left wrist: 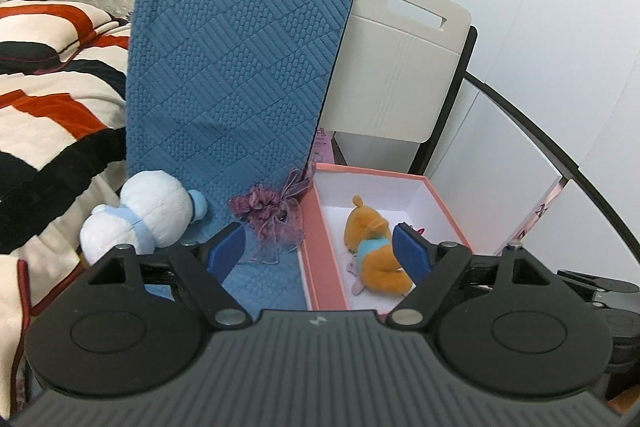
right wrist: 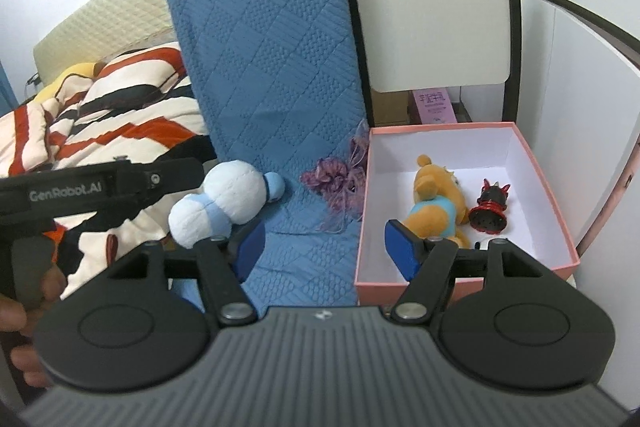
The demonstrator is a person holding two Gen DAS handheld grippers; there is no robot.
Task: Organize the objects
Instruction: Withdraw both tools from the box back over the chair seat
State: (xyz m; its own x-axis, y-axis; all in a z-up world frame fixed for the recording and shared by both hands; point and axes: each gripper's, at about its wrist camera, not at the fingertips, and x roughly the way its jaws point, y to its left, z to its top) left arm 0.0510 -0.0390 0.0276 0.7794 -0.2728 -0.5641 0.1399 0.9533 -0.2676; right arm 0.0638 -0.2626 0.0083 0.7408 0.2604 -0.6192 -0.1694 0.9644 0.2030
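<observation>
A pink box [right wrist: 558, 223] with a white inside stands to the right of a blue quilted cushion [right wrist: 272, 67]. In it lie an orange plush bear [right wrist: 438, 205] in a blue shirt and a small black and red figure [right wrist: 491, 209]. On the cushion rest a white and pale blue plush toy [right wrist: 218, 205] and a purple ribbon flower [right wrist: 340, 183]. My right gripper [right wrist: 326, 249] is open and holds nothing, hovering before the box's near left corner. My left gripper [left wrist: 320, 253] is open too, with box [left wrist: 320, 267], bear [left wrist: 374, 247], white plush [left wrist: 136, 217] and flower [left wrist: 268, 213] ahead.
A striped red, black and cream blanket [right wrist: 120, 115] covers the bed on the left. A beige chair back [right wrist: 430, 7] stands behind the box, white panels to the right. The left gripper's black body [right wrist: 100, 187] and a hand [right wrist: 24, 307] show at the right view's left edge.
</observation>
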